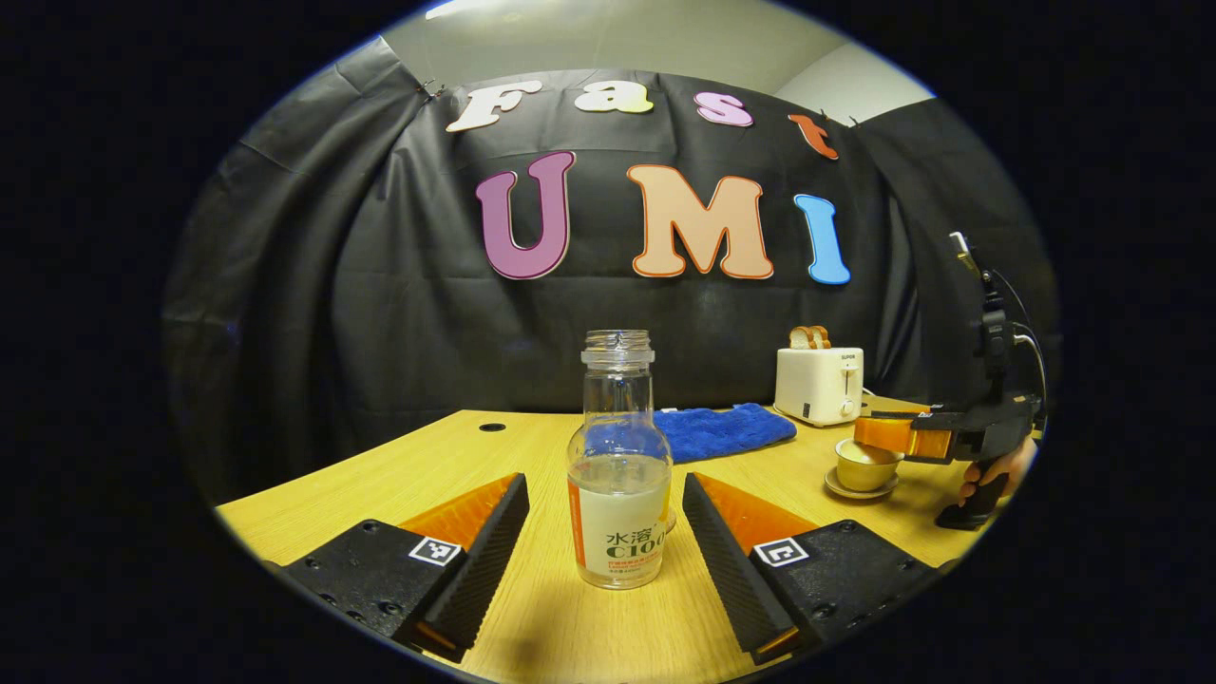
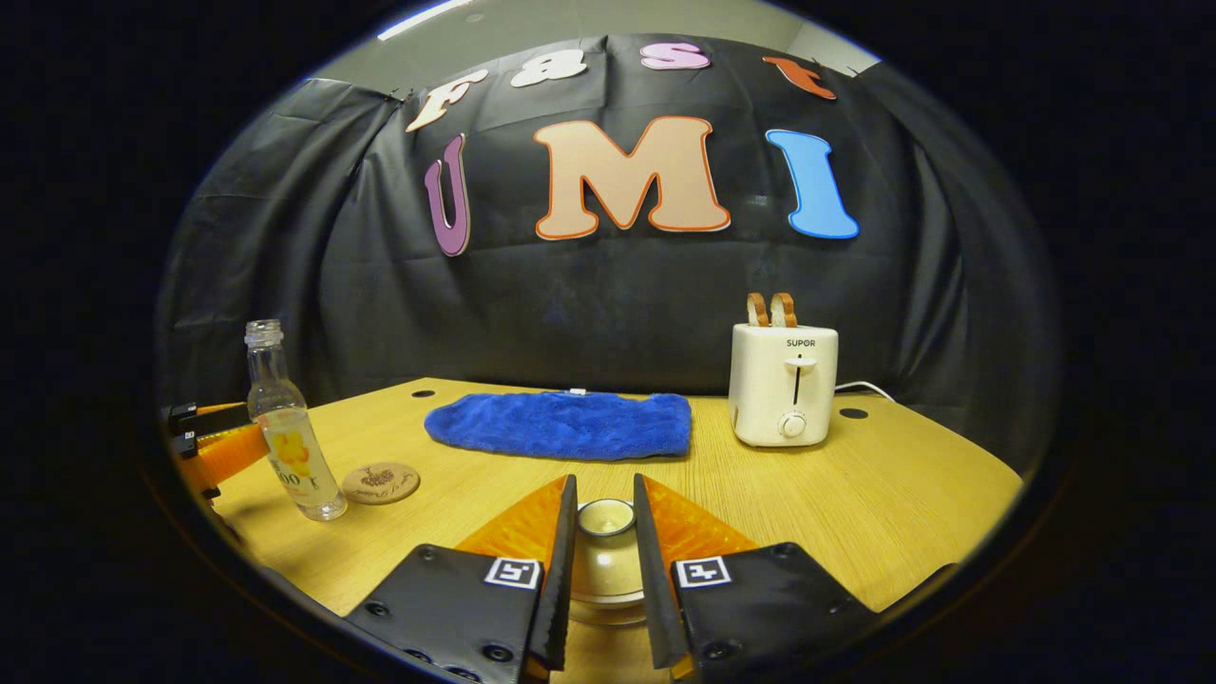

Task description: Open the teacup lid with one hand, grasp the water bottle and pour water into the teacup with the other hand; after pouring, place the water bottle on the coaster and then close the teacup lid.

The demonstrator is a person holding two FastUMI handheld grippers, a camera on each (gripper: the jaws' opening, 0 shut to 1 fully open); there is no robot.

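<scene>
Between the left gripper's [image 1: 605, 556] wide-spread fingers, touching neither, stands one uncapped water bottle [image 1: 619, 465] on the wooden table [image 1: 494, 475]. One coaster [image 2: 381, 483] lies just beside it. The right gripper [image 2: 605, 570] has its fingers drawn close around the knob of the single lidded teacup [image 2: 605, 556]; whether they press on it cannot be told.

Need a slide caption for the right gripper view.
Right gripper closing around the teacup lid; water bottle beside coaster.

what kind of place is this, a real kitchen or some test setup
Most likely a staged recording booth, not a real kitchen: black cloth hangs as the back wall, and a lone wooden table carries a few props, such as a toaster, blue towel and water bottle.
</scene>
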